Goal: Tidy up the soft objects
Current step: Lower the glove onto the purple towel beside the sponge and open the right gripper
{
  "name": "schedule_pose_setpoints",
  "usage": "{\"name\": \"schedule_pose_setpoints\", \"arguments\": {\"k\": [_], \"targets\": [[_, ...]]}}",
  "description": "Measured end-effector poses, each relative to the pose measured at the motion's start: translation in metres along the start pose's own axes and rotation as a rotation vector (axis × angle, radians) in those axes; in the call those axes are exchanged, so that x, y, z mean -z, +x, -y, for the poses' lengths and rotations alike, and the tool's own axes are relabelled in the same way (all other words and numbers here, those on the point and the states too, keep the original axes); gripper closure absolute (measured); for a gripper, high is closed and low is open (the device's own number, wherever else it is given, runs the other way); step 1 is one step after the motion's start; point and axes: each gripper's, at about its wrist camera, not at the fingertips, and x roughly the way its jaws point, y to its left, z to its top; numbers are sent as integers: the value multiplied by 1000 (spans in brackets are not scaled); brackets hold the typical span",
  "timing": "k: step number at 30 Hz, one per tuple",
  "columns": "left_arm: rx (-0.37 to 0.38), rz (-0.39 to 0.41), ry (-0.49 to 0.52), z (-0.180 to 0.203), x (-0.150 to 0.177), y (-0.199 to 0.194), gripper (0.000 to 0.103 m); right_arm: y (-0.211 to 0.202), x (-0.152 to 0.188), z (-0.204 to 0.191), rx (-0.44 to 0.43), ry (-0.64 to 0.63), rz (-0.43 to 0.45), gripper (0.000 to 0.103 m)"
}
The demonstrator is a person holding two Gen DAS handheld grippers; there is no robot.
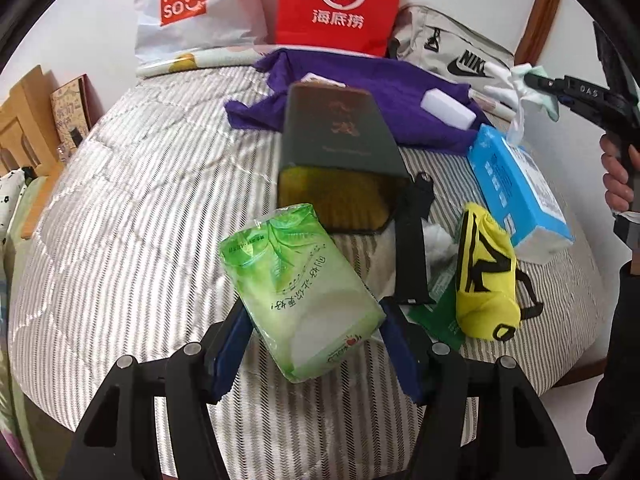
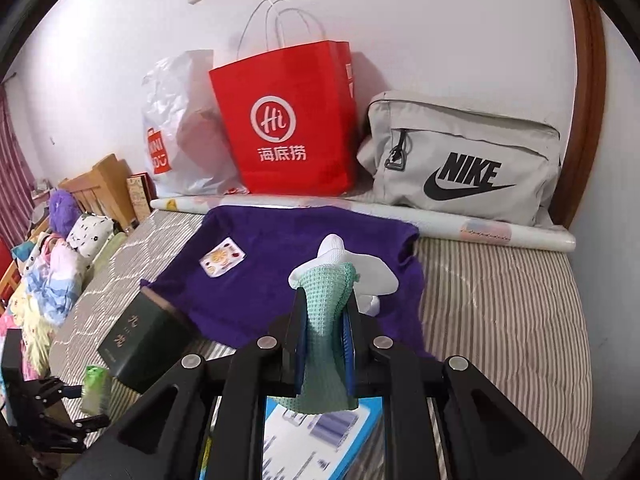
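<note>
Left tool (image 1: 312,320) clamping tissue pack (image 1: 298,288), right tool (image 2: 324,344) pinching sock (image 2: 326,320), bare mattress (image 2: 500,312) rightward

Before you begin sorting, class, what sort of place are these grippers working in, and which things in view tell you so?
Probably a bedroom: the work surface is a grey-and-white striped quilted mattress against a white wall, with a wooden headboard and patterned pillows at one end. Each gripper holds a soft item above it.

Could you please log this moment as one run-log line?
left tool: shut on tissue pack | right tool: shut on sock | both above bed
</note>
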Motion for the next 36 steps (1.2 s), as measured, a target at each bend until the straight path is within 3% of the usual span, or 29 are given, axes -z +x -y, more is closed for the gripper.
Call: {"name": "schedule_pose_setpoints", "arguments": {"k": [13,20,27,36], "targets": [[11,11,-57,-17,-14,-11,42,36,-34,6,72,-65,0,88],[-37,22,-69,-27,-27,-20,42,69,-44,5,99,-113,-49,88],[-35,61,-96,-44,-47,-35,42,102,-38,7,54,-118,-139,88],[-39,94,-66,-44,-76,-36,42,115,-29,10,14,-99,-190,86]]}}
